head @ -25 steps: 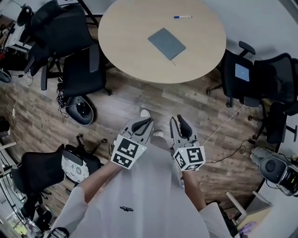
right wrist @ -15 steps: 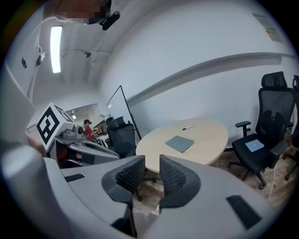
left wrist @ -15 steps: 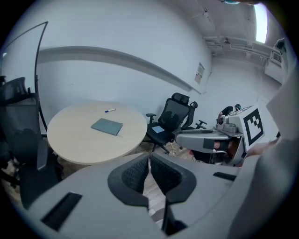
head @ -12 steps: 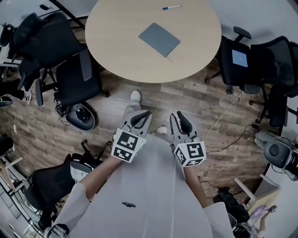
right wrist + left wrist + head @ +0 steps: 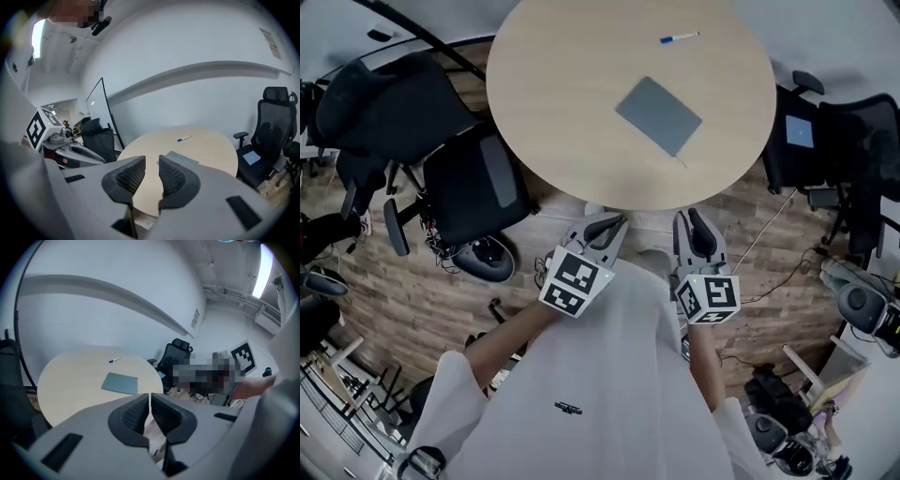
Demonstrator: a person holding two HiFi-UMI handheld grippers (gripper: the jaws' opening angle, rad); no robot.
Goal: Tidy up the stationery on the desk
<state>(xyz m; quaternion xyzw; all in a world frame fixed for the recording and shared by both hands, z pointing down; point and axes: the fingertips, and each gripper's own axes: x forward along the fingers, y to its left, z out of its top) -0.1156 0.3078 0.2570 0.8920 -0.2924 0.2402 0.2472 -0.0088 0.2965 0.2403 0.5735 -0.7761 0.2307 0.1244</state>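
Note:
A grey notebook (image 5: 658, 115) lies flat near the middle of the round wooden table (image 5: 562, 103). A white pen with a blue cap (image 5: 679, 38) rests beyond it toward the far edge. Both also show in the left gripper view, the notebook (image 5: 120, 383) with the pen (image 5: 115, 360) behind it, and in the right gripper view, the notebook (image 5: 182, 158) and the pen (image 5: 184, 138). My left gripper (image 5: 609, 223) and right gripper (image 5: 694, 217) hover side by side at the table's near edge, well short of both objects. Each is shut with nothing held: left gripper (image 5: 150, 397), right gripper (image 5: 151, 161).
Black office chairs crowd the table's left side (image 5: 478, 183) and a further one (image 5: 380, 103) stands behind. More chairs stand at the right (image 5: 811, 141), one seen tall in the right gripper view (image 5: 274, 126). A cable (image 5: 769, 281) trails over the wooden floor.
The person has stepped toward the table. Both grippers, formerly over open floor, now sit at the table's near edge. Their jaws have stayed shut.

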